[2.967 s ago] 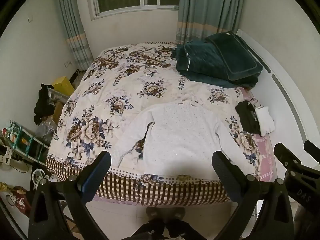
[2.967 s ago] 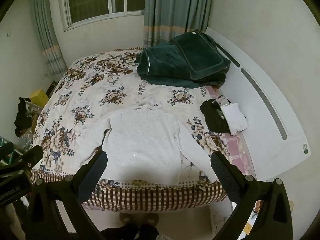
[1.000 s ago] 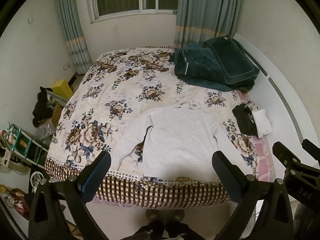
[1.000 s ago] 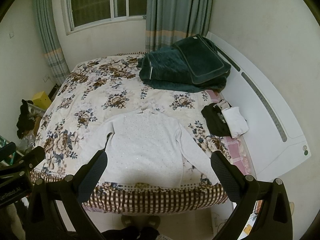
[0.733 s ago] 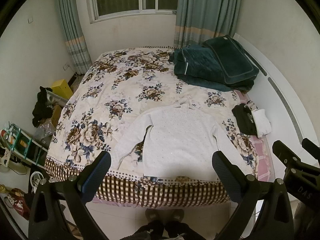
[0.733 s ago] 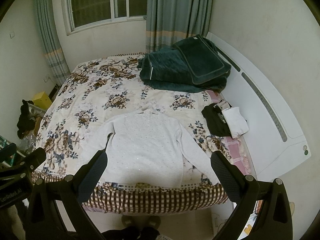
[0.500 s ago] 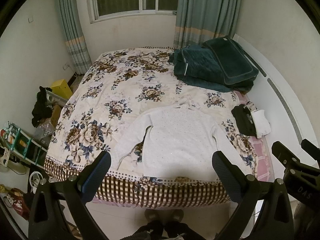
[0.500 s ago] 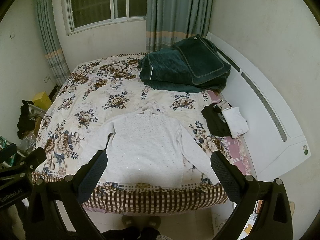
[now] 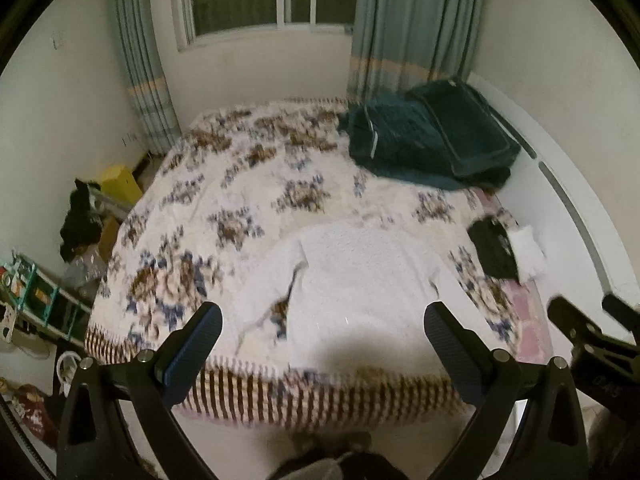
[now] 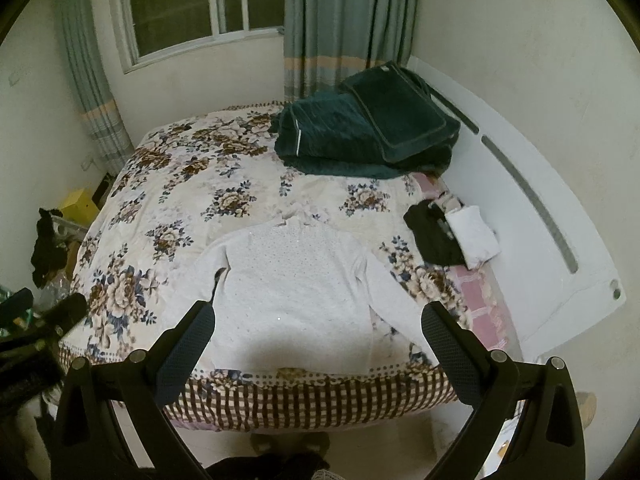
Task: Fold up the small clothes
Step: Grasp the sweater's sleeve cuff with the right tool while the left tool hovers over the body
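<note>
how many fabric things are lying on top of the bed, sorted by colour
White: 2, the white sweater and the small white folded cloth
Dark green: 1, the green blanket pile
Black: 1, the black garment
Total: 4

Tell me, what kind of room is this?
Most likely a home bedroom: a bed with a floral bedspread fills it, a white sweater lies flat on top, dark green bedding is piled near the headboard, and a curtained window sits behind.
</note>
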Motion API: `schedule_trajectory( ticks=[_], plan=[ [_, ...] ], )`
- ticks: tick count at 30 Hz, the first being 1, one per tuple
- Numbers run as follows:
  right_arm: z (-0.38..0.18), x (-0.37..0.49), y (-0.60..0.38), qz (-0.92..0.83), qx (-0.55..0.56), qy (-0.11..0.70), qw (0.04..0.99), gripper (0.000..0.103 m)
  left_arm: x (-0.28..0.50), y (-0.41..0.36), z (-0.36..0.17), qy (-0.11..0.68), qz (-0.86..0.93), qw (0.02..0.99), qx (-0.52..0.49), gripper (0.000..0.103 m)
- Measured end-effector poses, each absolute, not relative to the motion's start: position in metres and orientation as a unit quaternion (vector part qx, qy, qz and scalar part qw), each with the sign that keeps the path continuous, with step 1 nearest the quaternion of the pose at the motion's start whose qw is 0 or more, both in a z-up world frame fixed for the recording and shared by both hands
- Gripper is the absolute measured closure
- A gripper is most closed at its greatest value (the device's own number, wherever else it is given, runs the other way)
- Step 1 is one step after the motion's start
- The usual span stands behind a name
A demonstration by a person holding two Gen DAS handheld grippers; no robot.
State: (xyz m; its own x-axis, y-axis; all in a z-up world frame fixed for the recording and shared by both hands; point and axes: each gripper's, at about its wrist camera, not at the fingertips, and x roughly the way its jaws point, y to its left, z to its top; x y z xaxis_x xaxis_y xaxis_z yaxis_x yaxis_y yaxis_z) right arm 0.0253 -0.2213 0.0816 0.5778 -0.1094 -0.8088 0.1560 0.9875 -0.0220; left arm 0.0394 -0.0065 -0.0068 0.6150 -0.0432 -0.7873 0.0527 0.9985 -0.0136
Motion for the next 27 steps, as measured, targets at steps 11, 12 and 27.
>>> schedule_trajectory(
  ticks=[11, 12, 27],
  plan=[
    [-0.174, 0.059, -0.476, -0.258, 0.253, 0.553, 0.751, 0.028, 0.139, -0.049, -0.165, 0.446, 0.034, 0.892, 0.069, 0.0],
    [-0.205, 0.058, -0.509, -0.277, 0.28, 0.559, 0.73, 0.031, 0.151, -0.06, -0.189, 0.455, 0.04, 0.887, 0.074, 0.0],
    [-0.582, 0.04, -0.75, -0.352, 0.494, 0.572, 0.552, 0.03, 0.232, -0.138, -0.467, 0.593, 0.101, 0.788, 0.13, 0.0]
  ],
)
